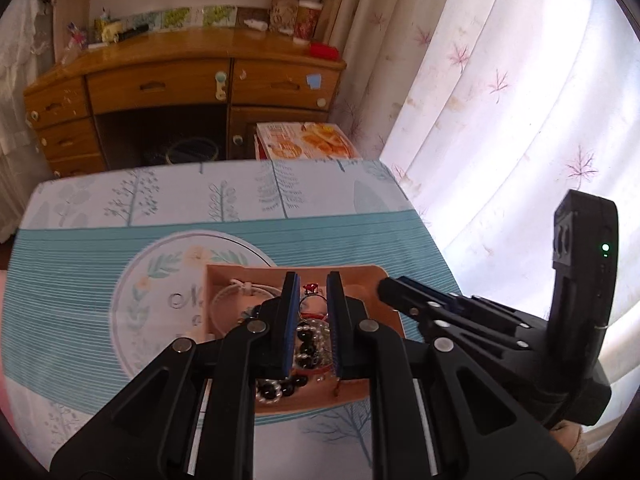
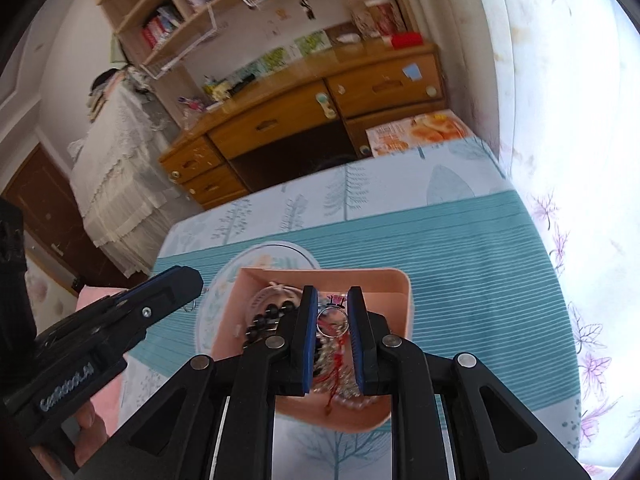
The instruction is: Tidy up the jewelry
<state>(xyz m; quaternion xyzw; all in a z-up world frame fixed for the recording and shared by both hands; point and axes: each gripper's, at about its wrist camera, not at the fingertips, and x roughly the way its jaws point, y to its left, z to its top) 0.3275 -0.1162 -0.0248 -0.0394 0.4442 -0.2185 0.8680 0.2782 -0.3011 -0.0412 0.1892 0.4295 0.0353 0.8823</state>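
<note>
Black linkage arms fill the bottom of both wrist views. Left gripper (image 1: pixel 312 280) is held above a pink tray (image 1: pixel 390 312), its blue-padded fingers (image 1: pixel 291 320) drawn nearly together with only a narrow gap, nothing clamped between them. Seen through that gap, down in the tray: a silver ring with a red stone (image 1: pixel 310 295), and nearer the camera a string of black and clear beads (image 1: pixel 306 344). A white cord bracelet (image 1: pixel 236 294) is seen left of the fingers, inside the tray.

Right gripper (image 2: pixel 333 293) is likewise held over the same tray (image 2: pixel 400 300), fingers nearly together and empty. A silver ring (image 2: pixel 331 320) and red thread with pale beads (image 2: pixel 338 364) are seen in the gap; a black bead strand (image 2: pixel 266 320) lies left of the fingers.

Each gripper is visible in the other's view, off to the side. Tray rests on a teal patterned tablecloth (image 1: pixel 80 280). Beyond the table a wooden desk (image 1: pixel 160 84) is seen; a floral curtain (image 1: pixel 500 100) hangs to the right.
</note>
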